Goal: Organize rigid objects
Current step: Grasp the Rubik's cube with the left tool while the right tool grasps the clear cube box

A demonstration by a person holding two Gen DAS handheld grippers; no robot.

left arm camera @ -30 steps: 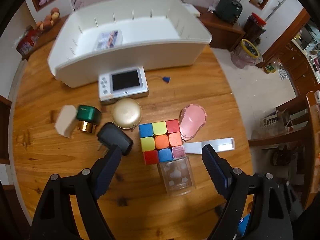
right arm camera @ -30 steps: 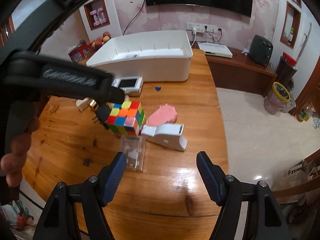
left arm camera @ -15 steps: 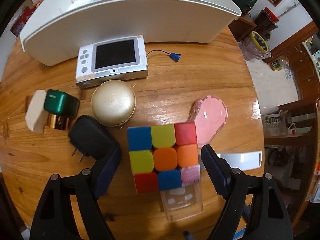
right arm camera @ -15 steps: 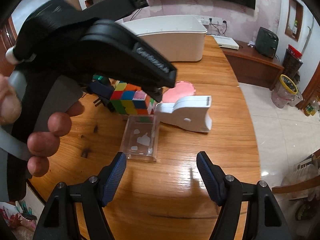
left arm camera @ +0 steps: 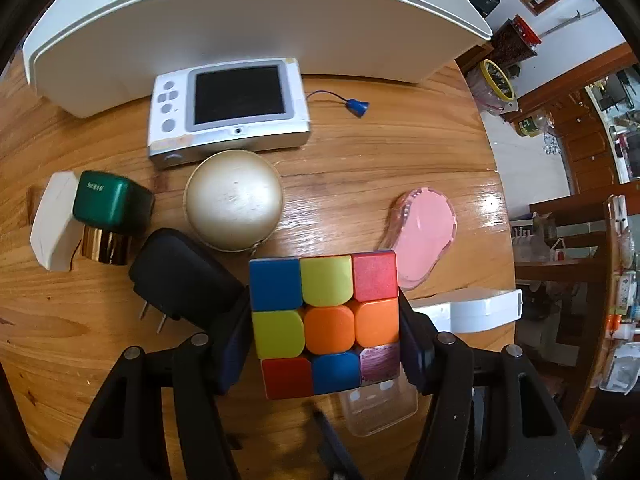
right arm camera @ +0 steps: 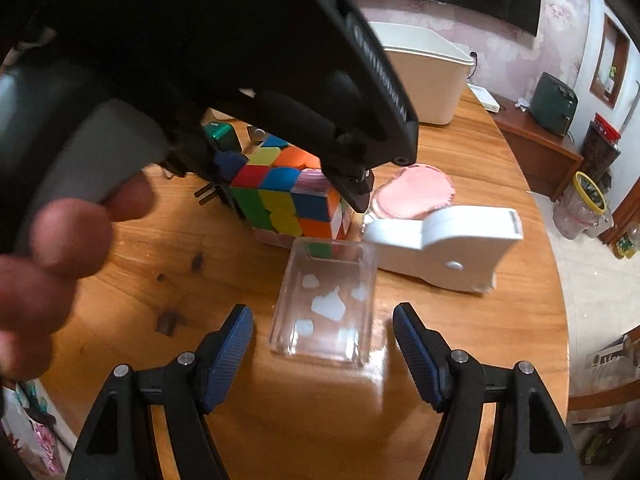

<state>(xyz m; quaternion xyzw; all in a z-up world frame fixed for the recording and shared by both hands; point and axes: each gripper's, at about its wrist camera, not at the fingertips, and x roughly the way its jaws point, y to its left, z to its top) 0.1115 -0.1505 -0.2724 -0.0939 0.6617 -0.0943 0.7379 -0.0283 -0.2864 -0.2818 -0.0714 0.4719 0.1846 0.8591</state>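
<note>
I have my left gripper (left arm camera: 324,322) down over the multicoloured plastic puzzle cube (left arm camera: 325,320), which sits on the glossy round wooden table (left arm camera: 400,168) among the clutter. Its jaws have just been closing, and the cube now stands between them; the blue pads look to be right against its left and right faces, though I cannot swear they are pressing yet. So I judge the step in hand to be the grasp of the cube, with the lift still to come.

My right gripper (right arm camera: 323,354) hangs over the near part of the table with its jaws held wide, holding nothing. The small clear plastic box (right arm camera: 326,306) lies between its fingers but apart from both pads, and beyond it to the right lies the white plastic flat-handled gadget (right arm camera: 444,246).

The long white plastic bin (left arm camera: 256,20) stands at the far side of the table, behind the white handheld device with a dark screen (left arm camera: 230,110). That bin is where I take the cube to belong.

Next I should firm up the left grip, raise the cube straight up so it clears the black plug adapter (left arm camera: 182,284) just to its left and the pink ridged oval piece (left arm camera: 430,228) to its far right, then carry it over the bin's rim.
</note>
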